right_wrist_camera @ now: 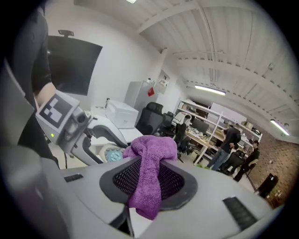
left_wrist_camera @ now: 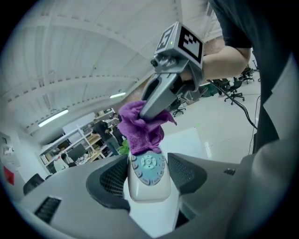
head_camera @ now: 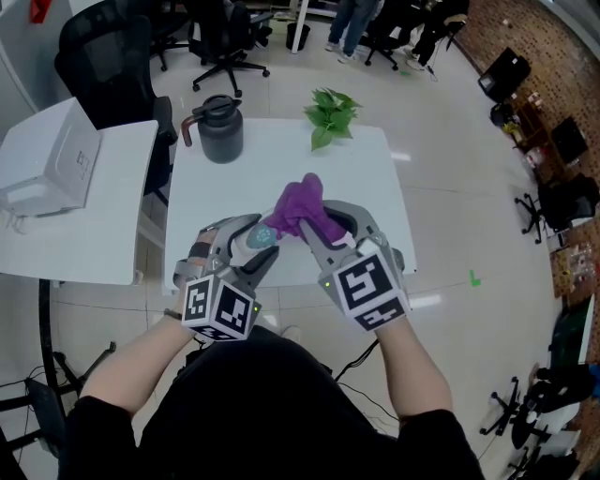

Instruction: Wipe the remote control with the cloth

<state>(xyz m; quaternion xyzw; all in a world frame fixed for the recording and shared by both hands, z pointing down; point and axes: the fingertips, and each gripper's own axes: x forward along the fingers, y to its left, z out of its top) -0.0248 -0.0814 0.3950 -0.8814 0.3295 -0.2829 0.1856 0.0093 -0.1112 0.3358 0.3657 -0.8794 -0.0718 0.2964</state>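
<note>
Closest of all: left arm (head_camera: 141, 361) and right arm (head_camera: 412, 361) reaching forward, black sleeves at the shoulders. A tool at the end of each arm, each with a cube of black and white squares on its near end, left cube (head_camera: 221, 307) and right cube (head_camera: 367, 286).

Next, the left gripper (head_camera: 259, 240). Clenched on the remote control (left_wrist_camera: 148, 173), one pad pressed on each long side. A wide grip, as wide as the remote. White body, pale blue patch of buttons facing up, a round button in the middle.

Beside it, the right gripper (head_camera: 325, 228). Clamped tight on the purple cloth (right_wrist_camera: 149, 177), pinched between both pads. One end of the cloth hanging down on the near side, a fat bunch sticking out past the tips.

Then the meeting place. Tips of both tools close together over the near part of a white table (head_camera: 366, 178). The fat bunch of cloth lying on the far end of the remote, touching it and hiding that end.

Farther back on the same table: a dark grey jug (head_camera: 219, 129) with a lid and a brown handle at the back left, and a small green plant (head_camera: 330, 114) at the back middle. Apart from each other.

Off to the left, just beside the table: a second white table (head_camera: 103, 225) with a white printer (head_camera: 52, 155) on it.

Farthest away: black office chairs (head_camera: 225, 37) on a shiny pale floor (head_camera: 450, 141), legs of people standing at the far edge, shelves and desks, a brick wall (head_camera: 525, 28) on the right.
</note>
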